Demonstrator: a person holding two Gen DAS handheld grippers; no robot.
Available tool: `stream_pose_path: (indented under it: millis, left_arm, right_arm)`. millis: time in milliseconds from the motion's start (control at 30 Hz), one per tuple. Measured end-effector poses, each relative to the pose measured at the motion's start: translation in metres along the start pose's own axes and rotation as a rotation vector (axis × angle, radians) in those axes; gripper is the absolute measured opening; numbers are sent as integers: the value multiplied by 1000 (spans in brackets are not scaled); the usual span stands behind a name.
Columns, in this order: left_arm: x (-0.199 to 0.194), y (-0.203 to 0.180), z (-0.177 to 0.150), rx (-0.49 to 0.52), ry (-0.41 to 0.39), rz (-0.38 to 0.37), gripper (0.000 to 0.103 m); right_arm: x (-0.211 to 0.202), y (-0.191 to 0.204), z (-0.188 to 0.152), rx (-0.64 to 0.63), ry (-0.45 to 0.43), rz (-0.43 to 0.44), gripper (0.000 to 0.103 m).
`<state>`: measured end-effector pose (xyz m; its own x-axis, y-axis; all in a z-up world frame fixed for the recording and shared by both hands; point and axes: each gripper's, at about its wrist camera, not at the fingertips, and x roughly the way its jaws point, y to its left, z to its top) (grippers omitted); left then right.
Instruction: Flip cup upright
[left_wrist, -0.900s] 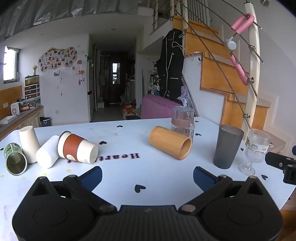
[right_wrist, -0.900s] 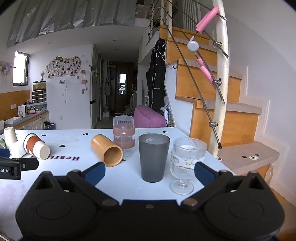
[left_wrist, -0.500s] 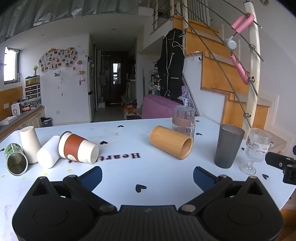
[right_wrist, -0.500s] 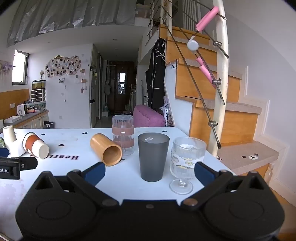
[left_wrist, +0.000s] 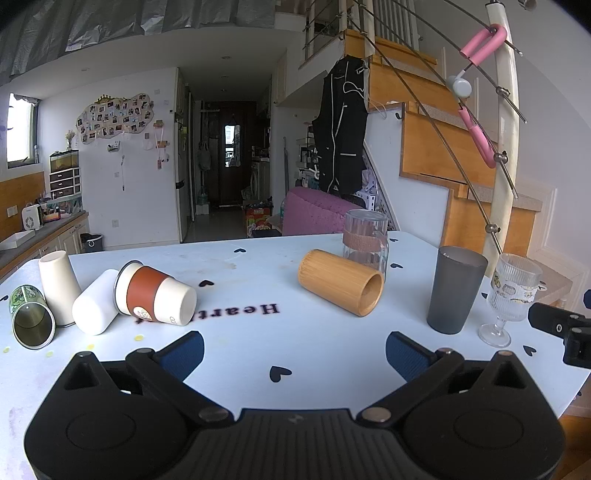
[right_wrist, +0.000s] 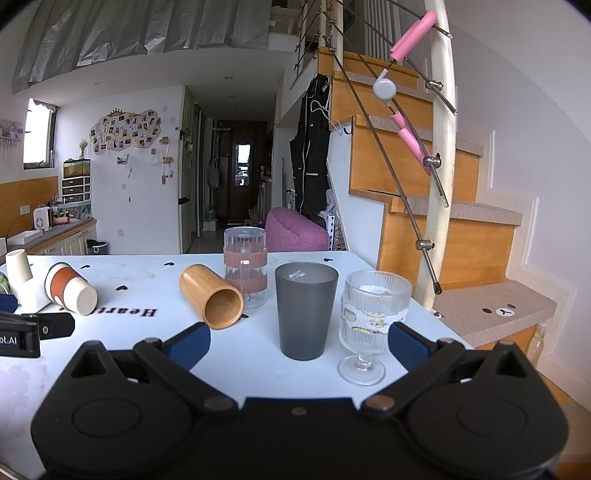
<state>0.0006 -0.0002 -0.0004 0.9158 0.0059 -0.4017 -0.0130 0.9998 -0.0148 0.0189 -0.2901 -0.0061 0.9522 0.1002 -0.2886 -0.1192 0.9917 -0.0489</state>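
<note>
A bamboo cup lies on its side mid-table, mouth toward me; it also shows in the right wrist view. A paper cup with a brown sleeve lies on its side at the left, next to a white cup and a green tin, both lying down. My left gripper is open and empty, short of the cups. My right gripper is open and empty, just before the dark grey tumbler.
Upright on the table: a cream cup upside down, a clear mug with a brown band, the grey tumbler and a ribbed stem glass. The table's right edge and a staircase lie beyond.
Both grippers stay open and have barely shifted. Nothing on the table has moved.
</note>
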Motion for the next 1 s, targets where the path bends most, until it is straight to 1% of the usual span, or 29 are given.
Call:
stream_pose_path:
  millis: [1000]
  left_arm:
    - [0, -2, 0, 2, 0, -1, 103]
  right_arm:
    - [0, 0, 0, 0, 2, 0, 103]
